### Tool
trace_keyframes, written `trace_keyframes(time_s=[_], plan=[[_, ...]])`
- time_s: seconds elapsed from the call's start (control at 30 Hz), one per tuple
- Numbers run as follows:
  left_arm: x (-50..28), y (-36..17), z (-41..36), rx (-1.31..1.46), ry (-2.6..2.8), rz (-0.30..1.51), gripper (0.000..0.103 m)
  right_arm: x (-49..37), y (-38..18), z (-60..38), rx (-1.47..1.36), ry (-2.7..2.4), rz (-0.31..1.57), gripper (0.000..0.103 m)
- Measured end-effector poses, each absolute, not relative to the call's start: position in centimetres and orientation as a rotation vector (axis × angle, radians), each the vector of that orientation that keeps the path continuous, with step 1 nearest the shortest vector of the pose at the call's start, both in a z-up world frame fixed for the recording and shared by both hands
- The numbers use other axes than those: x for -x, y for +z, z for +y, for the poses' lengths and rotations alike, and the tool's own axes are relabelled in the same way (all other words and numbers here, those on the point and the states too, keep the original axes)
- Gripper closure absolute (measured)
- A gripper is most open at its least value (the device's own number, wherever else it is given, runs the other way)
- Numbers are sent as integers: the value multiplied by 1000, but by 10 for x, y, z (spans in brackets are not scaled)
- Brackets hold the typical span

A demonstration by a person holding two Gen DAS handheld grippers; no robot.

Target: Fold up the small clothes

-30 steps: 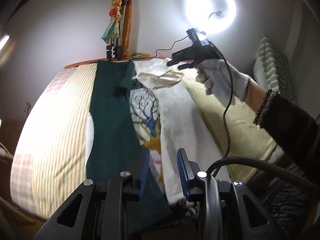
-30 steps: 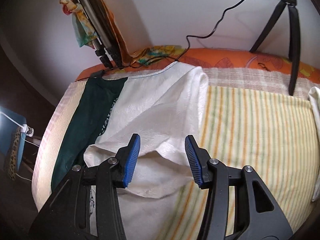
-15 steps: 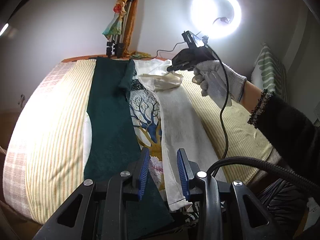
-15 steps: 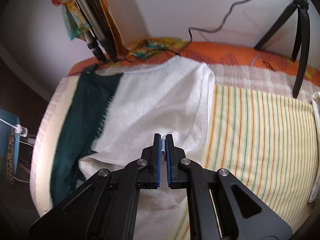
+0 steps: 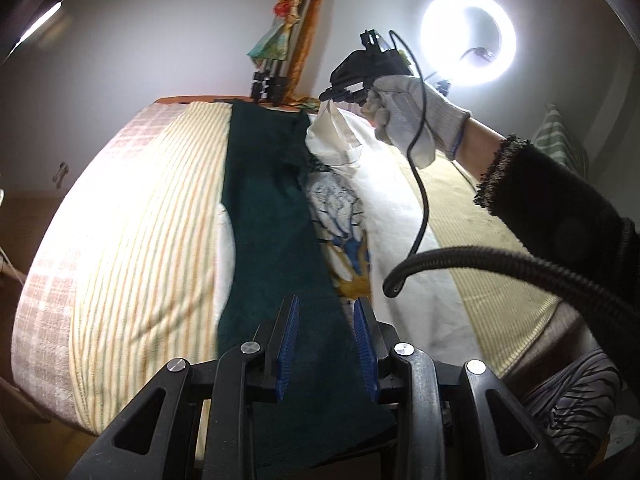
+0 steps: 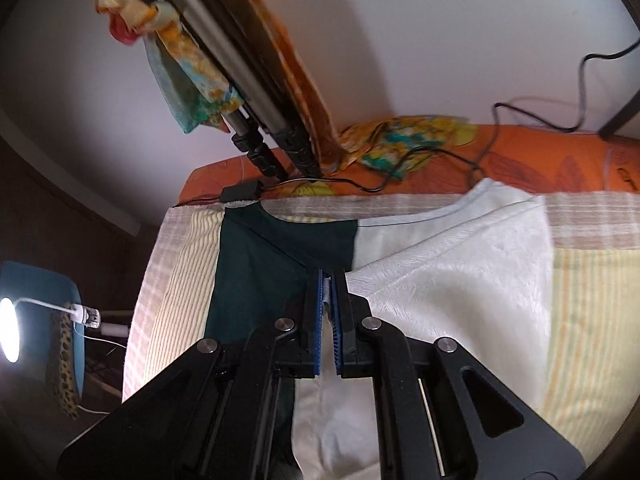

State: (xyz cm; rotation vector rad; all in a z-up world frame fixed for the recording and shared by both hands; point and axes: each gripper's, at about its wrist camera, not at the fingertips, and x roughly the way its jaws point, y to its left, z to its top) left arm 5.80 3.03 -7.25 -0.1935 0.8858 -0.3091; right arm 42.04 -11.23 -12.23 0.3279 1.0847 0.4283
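A white and dark green shirt (image 5: 276, 220) with a tree print (image 5: 340, 216) lies lengthwise on the striped bed (image 5: 152, 216). My left gripper (image 5: 325, 350) is open and empty, low over the green part near the bed's near edge. My right gripper (image 6: 328, 300) is shut on the white sleeve (image 6: 452, 276) and holds it lifted over the shirt's far end. In the left wrist view that right gripper (image 5: 326, 96) pinches the raised white cloth (image 5: 332, 132), held by a gloved hand (image 5: 412, 116).
A folded tripod with a coloured scarf (image 6: 192, 64) leans on the wall at the bed's far end. Cables (image 6: 400, 168) lie on the orange sheet there. A ring light (image 5: 468, 38) shines at the right. A lamp (image 6: 8, 328) stands beside the bed.
My right gripper closed on the white sleeve, then lifted it and carried it left over the shirt. My left gripper drifted left over the green part, still open.
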Motion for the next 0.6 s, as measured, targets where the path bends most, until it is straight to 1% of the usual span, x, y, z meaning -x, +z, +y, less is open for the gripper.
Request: trace_keyframes(time_s=[0.1, 0.17, 0.23, 0.27, 0.3, 0.33, 0.47, 0.6], plan=[[-61, -75, 38, 202, -286, 894, 75, -432, -141, -96, -350, 457, 1122, 96], [-63, -77, 41, 209, -276, 899, 75, -436, -151, -92, -379, 475, 1148, 92], [-64, -77, 44, 207, -270, 897, 75, -436, -152, -93, -402, 509, 1158, 78], [-64, -76, 43, 203, -267, 895, 75, -434, -147, -97, -408, 515, 1145, 73], [-63, -76, 43, 195, -264, 891, 75, -431, -142, -101, -409, 518, 1134, 62], [-63, -76, 42, 186, -260, 887, 75, -428, -134, -106, -412, 522, 1119, 56], [-60, -75, 42, 163, -254, 878, 74, -407, -100, -140, -453, 540, 1050, 56], [-56, -74, 39, 129, -249, 869, 74, -366, -65, -179, -454, 531, 994, 56]])
